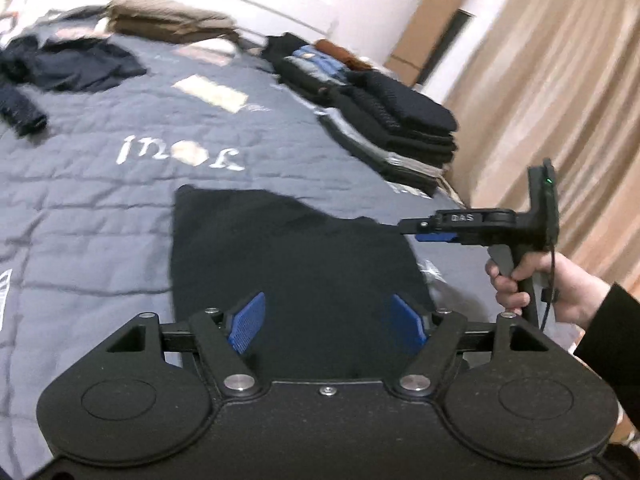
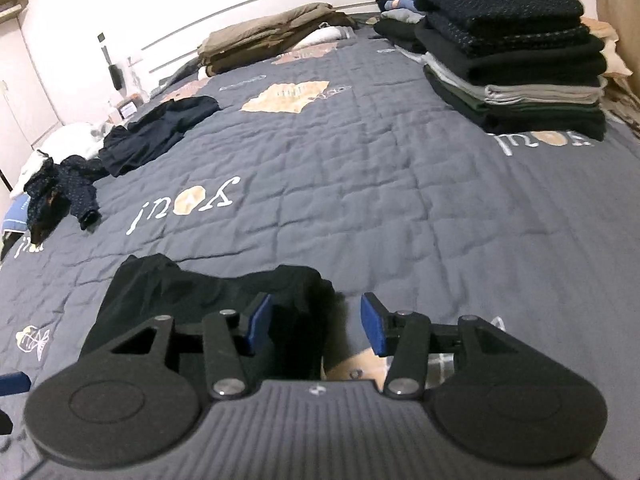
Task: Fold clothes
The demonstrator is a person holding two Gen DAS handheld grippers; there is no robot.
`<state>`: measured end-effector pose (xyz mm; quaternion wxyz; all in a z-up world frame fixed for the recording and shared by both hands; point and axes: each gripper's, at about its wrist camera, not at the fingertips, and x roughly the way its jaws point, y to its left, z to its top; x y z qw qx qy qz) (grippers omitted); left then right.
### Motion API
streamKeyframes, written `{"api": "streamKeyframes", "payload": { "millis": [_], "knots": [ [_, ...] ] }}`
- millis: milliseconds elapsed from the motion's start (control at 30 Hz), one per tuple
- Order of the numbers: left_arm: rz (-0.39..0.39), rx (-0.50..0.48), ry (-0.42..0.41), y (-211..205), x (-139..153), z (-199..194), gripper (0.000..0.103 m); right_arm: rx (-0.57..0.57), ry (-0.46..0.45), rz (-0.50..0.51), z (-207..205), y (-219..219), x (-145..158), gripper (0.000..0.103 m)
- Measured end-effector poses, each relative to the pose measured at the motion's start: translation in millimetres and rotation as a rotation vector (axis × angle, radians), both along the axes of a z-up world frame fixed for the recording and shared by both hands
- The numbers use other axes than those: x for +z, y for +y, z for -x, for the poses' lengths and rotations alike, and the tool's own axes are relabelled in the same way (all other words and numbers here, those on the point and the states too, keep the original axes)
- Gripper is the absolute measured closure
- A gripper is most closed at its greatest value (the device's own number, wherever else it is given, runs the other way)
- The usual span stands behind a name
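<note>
A black garment [image 1: 296,276] lies partly folded on the grey quilted bedspread [image 1: 100,216], close to the near edge of the bed. From the left wrist view it spreads flat, one straight side toward the middle of the bed and an uneven far edge.

The left gripper [image 1: 328,322] hovers over the near part of the garment with its blue pads [image 1: 248,322] spread wide and nothing between them. The right gripper [image 2: 316,326] is at the garment's right-hand corner, where the cloth stands up in a rumpled ridge. Its jaws are parted too; the left pad sits against the bunched fabric while the other pad is clear of it, over bare quilt, so it grips nothing. In the left wrist view the person's right hand [image 1: 532,284] is wrapped around that gripper's handle, just off the garment's right side.

Along the right edge of the bed, well apart from the garment, stands a tall stack of folded clothes [image 2: 516,56], mostly dark. Toward the left edge lie unfolded dark clothes [image 2: 156,132] in a loose heap. A folded tan blanket [image 2: 272,38] rests near the head of the bed.
</note>
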<state>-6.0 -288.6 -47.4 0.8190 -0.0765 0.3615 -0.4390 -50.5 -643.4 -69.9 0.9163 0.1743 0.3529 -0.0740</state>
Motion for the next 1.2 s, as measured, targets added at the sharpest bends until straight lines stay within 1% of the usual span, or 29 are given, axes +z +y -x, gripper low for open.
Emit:
{"api": "streamKeyframes", "payload": {
  "millis": [67,200,233,267,300,333,367,533,567,633,700,767,833,867,900,967,1000,1067,1133,1200],
  "knots": [
    [0.000,0.007,0.005,2.9,-0.3,-3.5,0.034,0.015,-0.013,-0.022,-4.2,-2.1,-3.3,0.054],
    [-0.012,0.014,-0.010,3.8,0.9,-5.5,0.034,0.040,-0.027,-0.054,-9.7,-1.7,-10.3,0.054],
    [-0.013,0.015,-0.007,3.8,0.2,-6.1,0.034,0.041,-0.026,-0.057,-10.6,-0.8,-11.8,0.058],
    [-0.016,0.019,-0.004,3.6,-0.6,-6.6,0.034,0.042,-0.033,-0.058,-10.8,0.2,-12.0,0.063],
    [-0.019,0.022,-0.001,3.7,-1.4,-7.0,0.034,0.044,-0.046,-0.060,-10.4,1.5,-11.4,0.085],
    [-0.019,0.024,0.000,4.2,-1.7,-7.5,0.034,0.045,-0.057,-0.058,-9.8,2.7,-9.9,0.099],
    [-0.017,0.028,0.001,5.0,-1.7,-7.9,0.034,0.045,-0.077,-0.048,-7.8,5.1,-6.2,0.099],
    [-0.008,0.043,0.001,8.2,0.3,-8.8,0.034,0.075,-0.281,0.056,18.1,20.4,20.0,0.100],
    [-0.009,0.041,0.000,7.9,0.0,-8.7,0.034,0.075,-0.298,0.078,20.7,21.9,22.0,0.100],
    [-0.010,0.038,0.000,7.3,-0.6,-8.5,0.034,0.070,-0.273,0.128,18.0,22.8,18.7,0.100],
    [-0.013,0.035,0.000,6.7,-1.1,-8.3,0.034,0.061,-0.178,0.147,5.1,17.7,3.3,0.099],
    [-0.016,0.029,0.000,5.7,-1.2,-7.8,0.034,0.052,-0.088,0.157,-7.4,11.9,-12.9,0.096],
    [-0.017,0.026,0.000,6.2,-1.3,-8.2,0.034,0.041,-0.055,0.159,-10.9,9.5,-18.2,0.096],
    [-0.016,0.030,0.000,7.1,-1.4,-9.0,0.034,0.039,-0.045,0.144,-11.4,7.3,-16.1,0.095],
    [-0.015,0.032,0.002,7.7,-1.4,-9.4,0.034,0.034,-0.044,0.126,-10.7,5.6,-12.3,0.092],
    [-0.014,0.036,0.004,8.6,-1.2,-9.9,0.034,0.009,-0.080,0.092,-1.8,3.1,4.6,0.091],
    [-0.012,0.039,0.006,9.1,-1.0,-10.2,0.034,0.017,-0.097,0.053,2.8,3.1,11.5,0.091],
    [-0.010,0.036,0.005,9.2,-0.4,-9.7,0.034,0.080,-0.121,-0.073,10.7,5.2,19.7,0.090],
    [-0.010,0.032,0.003,8.5,0.0,-8.8,0.034,0.143,-0.144,-0.200,18.6,7.4,28.0,0.086],
    [-0.012,0.026,0.002,7.9,0.1,-7.7,0.034,0.207,-0.132,-0.337,20.1,8.6,22.7,0.083]
  ]
}}
